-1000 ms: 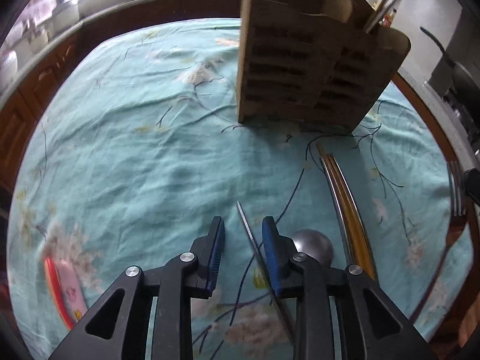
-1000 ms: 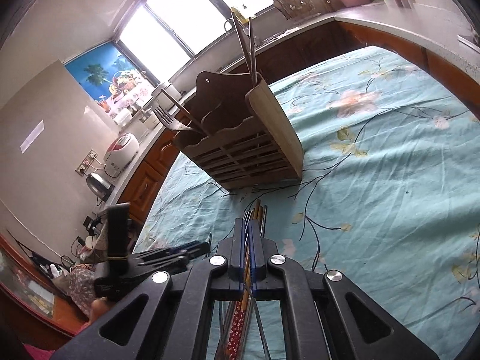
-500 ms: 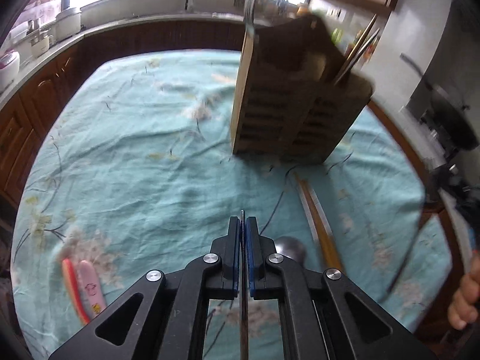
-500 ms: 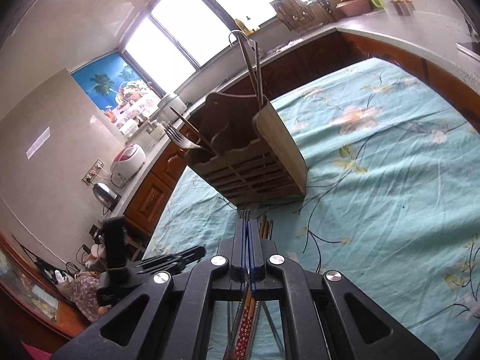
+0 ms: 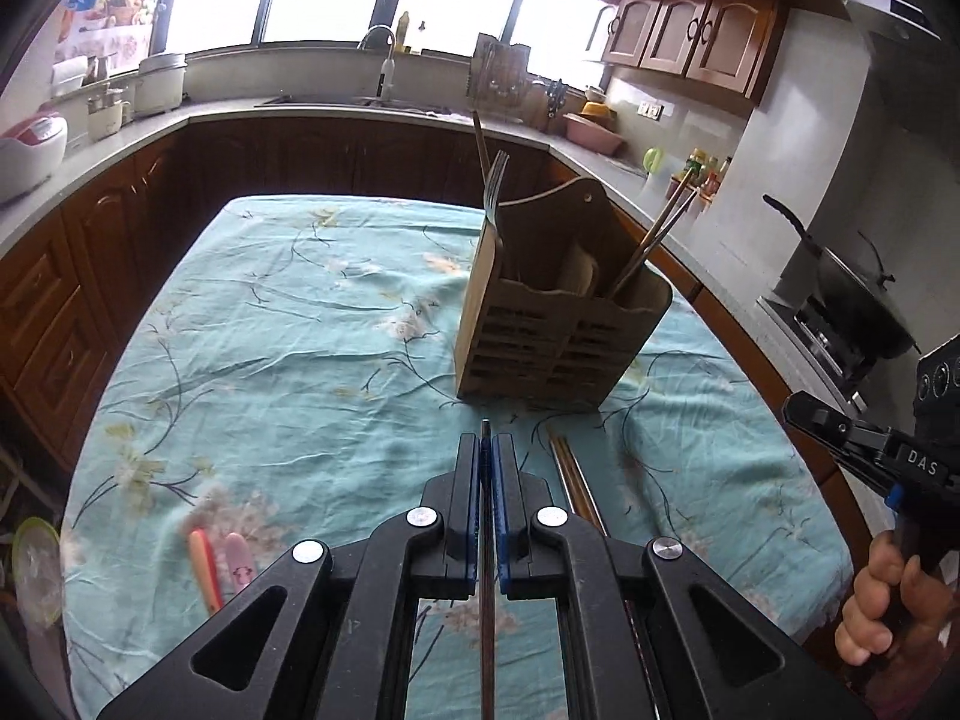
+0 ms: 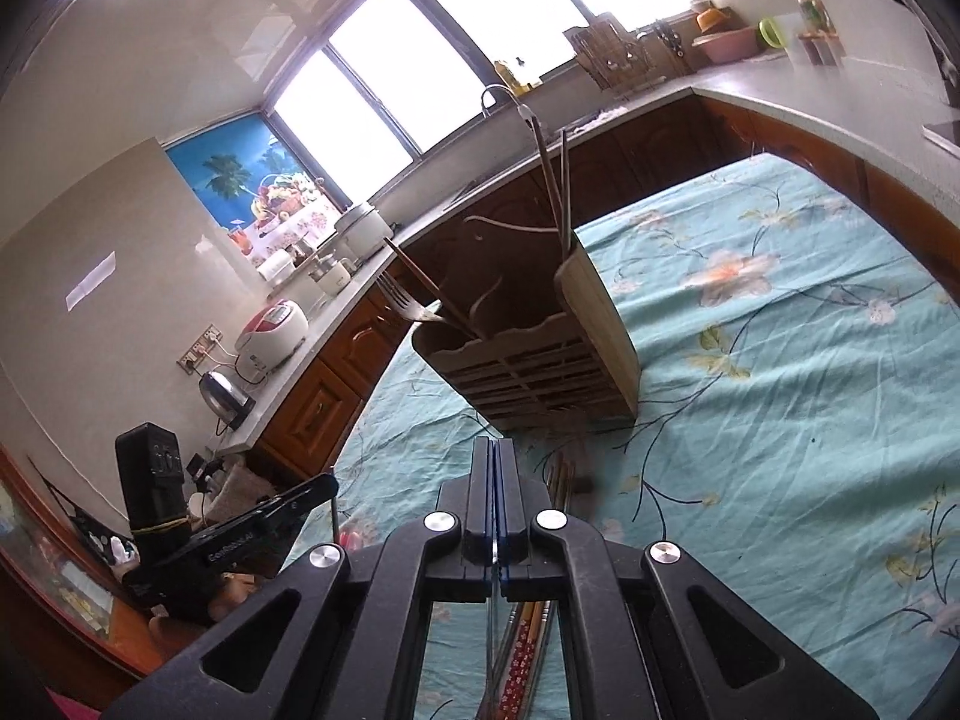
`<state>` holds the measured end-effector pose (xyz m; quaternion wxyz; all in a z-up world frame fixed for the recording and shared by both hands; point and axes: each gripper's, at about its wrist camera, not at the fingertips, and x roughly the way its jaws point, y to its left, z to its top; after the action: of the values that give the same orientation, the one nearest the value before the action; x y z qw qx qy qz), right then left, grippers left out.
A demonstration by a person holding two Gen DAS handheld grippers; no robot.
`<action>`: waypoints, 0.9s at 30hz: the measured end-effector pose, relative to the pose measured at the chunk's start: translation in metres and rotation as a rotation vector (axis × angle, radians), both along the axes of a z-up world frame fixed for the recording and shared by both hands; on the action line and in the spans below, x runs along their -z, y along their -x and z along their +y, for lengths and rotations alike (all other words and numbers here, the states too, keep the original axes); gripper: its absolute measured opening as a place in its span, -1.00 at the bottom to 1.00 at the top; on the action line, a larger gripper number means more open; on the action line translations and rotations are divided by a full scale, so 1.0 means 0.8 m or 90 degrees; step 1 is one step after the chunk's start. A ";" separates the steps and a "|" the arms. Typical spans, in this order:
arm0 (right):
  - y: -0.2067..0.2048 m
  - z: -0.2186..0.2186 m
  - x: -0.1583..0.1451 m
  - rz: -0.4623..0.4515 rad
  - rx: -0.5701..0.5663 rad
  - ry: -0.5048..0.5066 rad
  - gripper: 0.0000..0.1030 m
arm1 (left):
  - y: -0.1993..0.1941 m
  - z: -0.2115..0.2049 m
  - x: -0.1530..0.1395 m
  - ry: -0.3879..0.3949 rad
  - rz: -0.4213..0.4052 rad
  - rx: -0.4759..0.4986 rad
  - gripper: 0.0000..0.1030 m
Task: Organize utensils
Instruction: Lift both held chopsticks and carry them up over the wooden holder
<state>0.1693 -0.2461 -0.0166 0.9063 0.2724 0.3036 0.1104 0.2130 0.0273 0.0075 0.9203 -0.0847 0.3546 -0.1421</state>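
A wooden utensil holder (image 5: 558,336) stands upright on the teal floral tablecloth, with a fork (image 5: 495,186) and chopsticks (image 5: 654,234) in it. It also shows in the right wrist view (image 6: 540,354). My left gripper (image 5: 486,450) is shut on a thin metal handle (image 5: 486,600), lifted above the cloth in front of the holder. My right gripper (image 6: 493,456) is shut on a thin metal utensil (image 6: 493,618) and shows at the right edge of the left wrist view (image 5: 864,450). Loose chopsticks (image 5: 576,480) lie on the cloth below.
Two small pink and orange utensils (image 5: 219,564) lie on the cloth at the front left. Wooden cabinets and a counter (image 5: 300,114) ring the table. A wok (image 5: 858,300) sits on the stove at the right. A kettle (image 6: 225,399) and a rice cooker (image 6: 270,333) stand on the counter.
My left gripper closed on the thin metal handle and lifted it, tilting up toward the holder. The right gripper stayed shut and rose slightly.
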 end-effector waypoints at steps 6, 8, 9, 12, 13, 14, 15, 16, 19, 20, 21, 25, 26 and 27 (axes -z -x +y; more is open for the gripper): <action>-0.004 -0.002 0.009 0.029 0.020 0.027 -0.86 | 0.012 0.008 -0.008 0.008 -0.001 -0.008 -0.96; -0.017 -0.007 0.033 0.083 0.044 0.046 -0.64 | 0.013 0.012 -0.009 0.013 0.000 -0.013 -0.96; -0.023 -0.011 0.045 0.103 0.056 0.050 -0.16 | 0.012 0.014 -0.009 0.016 0.001 -0.015 -0.96; -0.047 -0.019 0.083 0.144 0.064 0.073 0.05 | 0.007 0.019 -0.006 0.025 0.010 -0.018 -0.96; -0.057 -0.021 0.094 0.153 0.067 0.088 0.05 | 0.004 0.020 -0.005 0.027 0.012 -0.019 -0.96; -0.066 -0.023 0.103 0.157 0.066 0.096 0.05 | 0.001 0.021 -0.005 0.030 0.013 -0.020 -0.96; -0.075 -0.024 0.111 0.163 0.060 0.101 0.05 | -0.001 0.022 -0.005 0.032 0.014 -0.021 -0.96; -0.085 -0.025 0.119 0.171 0.054 0.105 0.05 | -0.003 0.023 -0.006 0.034 0.013 -0.020 -0.96; -0.110 -0.024 0.130 0.177 0.037 0.130 0.05 | -0.010 0.023 -0.009 0.037 0.010 -0.020 -0.96; -0.115 -0.027 0.133 0.177 0.034 0.136 0.05 | -0.011 0.024 -0.009 0.038 0.009 -0.021 -0.96; -0.122 -0.029 0.137 0.179 0.027 0.136 0.05 | -0.013 0.024 -0.009 0.040 0.009 -0.020 -0.96; -0.140 -0.037 0.142 0.185 0.012 0.142 -0.47 | -0.020 0.024 -0.009 0.044 0.007 -0.020 -0.96; -0.142 -0.039 0.143 0.191 0.006 0.136 -0.68 | -0.021 0.025 -0.008 0.045 0.007 -0.021 -0.96; -0.142 -0.041 0.143 0.193 0.003 0.119 -0.70 | -0.022 0.026 -0.008 0.048 0.007 -0.022 -0.96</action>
<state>0.2828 -0.2792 -0.1312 0.8719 0.2007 0.4450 0.0373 0.2306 0.0479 0.0141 0.9169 -0.1262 0.3523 -0.1391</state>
